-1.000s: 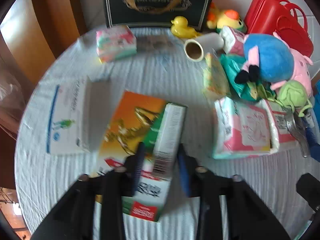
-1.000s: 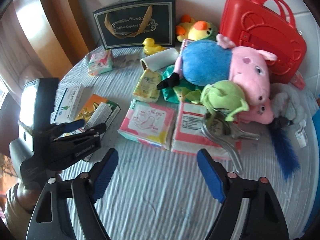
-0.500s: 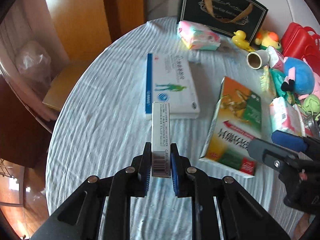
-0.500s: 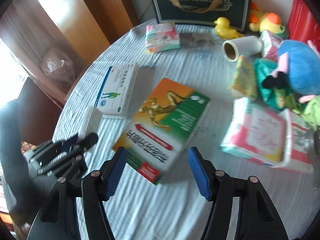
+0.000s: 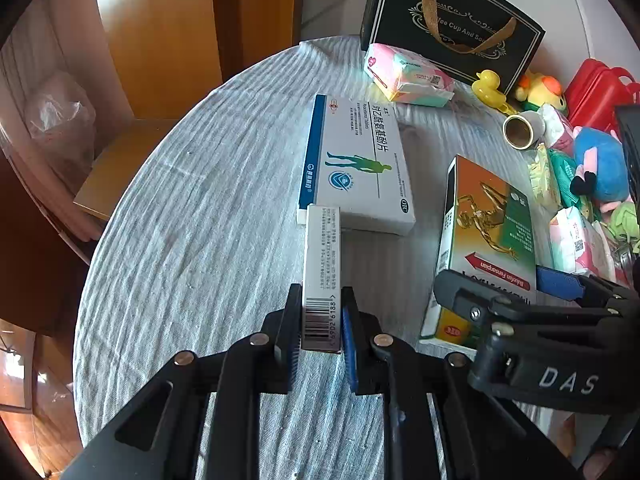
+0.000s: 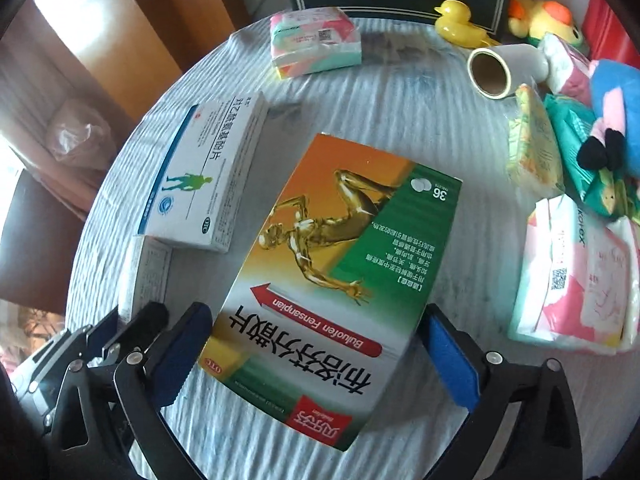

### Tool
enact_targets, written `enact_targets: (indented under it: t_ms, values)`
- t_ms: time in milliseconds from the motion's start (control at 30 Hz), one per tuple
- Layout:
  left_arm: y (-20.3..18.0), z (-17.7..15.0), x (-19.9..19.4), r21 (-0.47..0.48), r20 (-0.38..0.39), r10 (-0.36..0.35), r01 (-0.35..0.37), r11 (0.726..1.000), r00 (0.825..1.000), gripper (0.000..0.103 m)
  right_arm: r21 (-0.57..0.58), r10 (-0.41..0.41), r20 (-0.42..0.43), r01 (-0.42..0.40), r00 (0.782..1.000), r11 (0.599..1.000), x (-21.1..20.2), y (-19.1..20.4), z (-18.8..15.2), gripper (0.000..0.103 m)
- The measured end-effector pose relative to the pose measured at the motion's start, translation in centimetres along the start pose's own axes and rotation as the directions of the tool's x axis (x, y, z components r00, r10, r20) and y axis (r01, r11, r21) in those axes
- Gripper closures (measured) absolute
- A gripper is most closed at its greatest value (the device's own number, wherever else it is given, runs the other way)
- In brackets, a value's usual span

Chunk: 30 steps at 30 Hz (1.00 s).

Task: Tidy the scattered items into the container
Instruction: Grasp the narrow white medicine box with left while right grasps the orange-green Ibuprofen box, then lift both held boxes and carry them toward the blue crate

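Note:
My left gripper (image 5: 320, 332) is shut on a narrow white box (image 5: 322, 272) with a barcode, held on edge just in front of the white and blue medicine box (image 5: 356, 164). My right gripper (image 6: 316, 360) is open, its blue pads either side of the near end of the orange and green ibuprofen box (image 6: 332, 276), which lies flat on the cloth. I cannot tell if the pads touch it. The right gripper also shows in the left wrist view (image 5: 560, 320). The red case (image 5: 596, 92) stands at the far right.
A black gift bag (image 5: 452, 20) stands at the back. A pink tissue pack (image 6: 316, 40), yellow duck (image 6: 456, 24), tape roll (image 6: 492, 68), plush toys (image 5: 600, 160) and pink packs (image 6: 572, 272) crowd the right side. The table edge (image 5: 132, 184) curves on the left.
My right gripper has moved forward over the ibuprofen box, which now sits between its pads. My left gripper still holds the narrow box and has moved slightly closer to the white and blue box.

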<state>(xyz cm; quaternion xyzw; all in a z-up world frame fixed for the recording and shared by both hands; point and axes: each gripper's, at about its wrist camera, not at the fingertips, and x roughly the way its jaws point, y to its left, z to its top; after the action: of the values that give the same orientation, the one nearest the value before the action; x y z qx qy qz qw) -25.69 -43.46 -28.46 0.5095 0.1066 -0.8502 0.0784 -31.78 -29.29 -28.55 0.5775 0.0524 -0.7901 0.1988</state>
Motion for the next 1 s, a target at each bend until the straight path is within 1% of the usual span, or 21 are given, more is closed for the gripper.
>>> enact_targets:
  t_ms: [67, 133, 200, 333, 400, 467, 500, 533, 600, 667, 733, 833, 900, 1000]
  values:
    - [-0.5, -0.4, -0.2, 0.014, -0.002, 0.004, -0.004, 1.0, 1.0, 0.086, -0.023, 0.011, -0.012, -0.011, 1.0, 1.0, -0.3, -0.4, -0.4, 0.004]
    - [-0.9, -1.0, -0.5, 0.011, -0.014, -0.015, 0.015, 1.0, 1.0, 0.086, -0.027, 0.017, -0.029, -0.018, 0.999, 0.999, -0.7, -0.9, -1.0, 0.009]
    - [-1.3, -1.6, -0.8, 0.01, -0.027, -0.034, 0.034, 0.999, 0.999, 0.086, -0.032, 0.019, -0.052, -0.021, 0.998, 0.999, -1.2, -1.6, -1.9, 0.012]
    - [-1.9, -3.2, -1.5, 0.027, -0.042, -0.038, 0.04, 0.999, 0.998, 0.086, -0.065, -0.032, -0.091, 0.026, 0.995, 0.998, -1.9, -2.9, -4.2, 0.014]
    - [-1.9, -3.3, -1.6, 0.025, -0.042, -0.038, 0.04, 0.999, 0.998, 0.086, -0.076, -0.051, -0.098, 0.044, 0.994, 0.996, -2.3, -3.3, -4.7, 0.013]
    - [-1.9, -3.0, -1.4, 0.02, -0.04, -0.039, 0.04, 0.999, 0.998, 0.086, -0.082, -0.035, -0.094, 0.028, 0.995, 0.996, -2.4, -3.3, -4.6, 0.013]
    - [-1.9, -2.7, -1.3, 0.018, -0.037, -0.039, 0.04, 0.999, 0.999, 0.086, -0.085, -0.022, -0.085, 0.015, 0.996, 0.996, -2.4, -3.2, -4.4, 0.01]
    - [-2.0, -2.4, -1.1, 0.02, -0.034, -0.038, 0.039, 0.999, 0.999, 0.086, -0.088, -0.012, -0.072, 0.006, 0.997, 0.996, -2.3, -3.1, -4.2, 0.005]
    - [-2.1, -1.9, -0.8, 0.024, -0.029, -0.035, 0.035, 0.999, 0.999, 0.086, -0.083, -0.014, -0.047, 0.01, 0.999, 0.996, -1.7, -3.0, -3.8, 0.0]
    - [-2.2, -1.8, -0.7, 0.017, -0.022, -0.038, 0.038, 0.999, 0.999, 0.086, -0.105, -0.064, -0.018, 0.062, 0.998, 0.993, -1.1, -2.5, -3.5, 0.0]
    - [-2.0, -1.8, -0.7, 0.009, -0.008, -0.043, 0.044, 0.999, 0.999, 0.086, -0.122, -0.097, -0.005, 0.096, 0.995, 0.988, -0.9, -2.0, -3.7, 0.0]
    - [-1.9, -1.9, -0.7, -0.001, 0.009, -0.048, 0.048, 0.999, 0.999, 0.086, -0.128, -0.11, 0.031, 0.113, 0.993, 0.985, -0.9, -1.7, -4.5, 0.0]
    - [-1.9, -1.8, -0.7, -0.006, 0.001, -0.047, 0.047, 0.999, 0.999, 0.086, -0.138, -0.119, 0.044, 0.124, 0.992, 0.983, -0.9, -1.5, -4.8, 0.0]
    - [-2.0, -1.5, -0.5, -0.005, -0.012, -0.043, 0.043, 0.999, 0.999, 0.085, -0.12, -0.1, 0.008, 0.1, 0.995, 0.988, -1.0, -1.7, -4.5, 0.0]
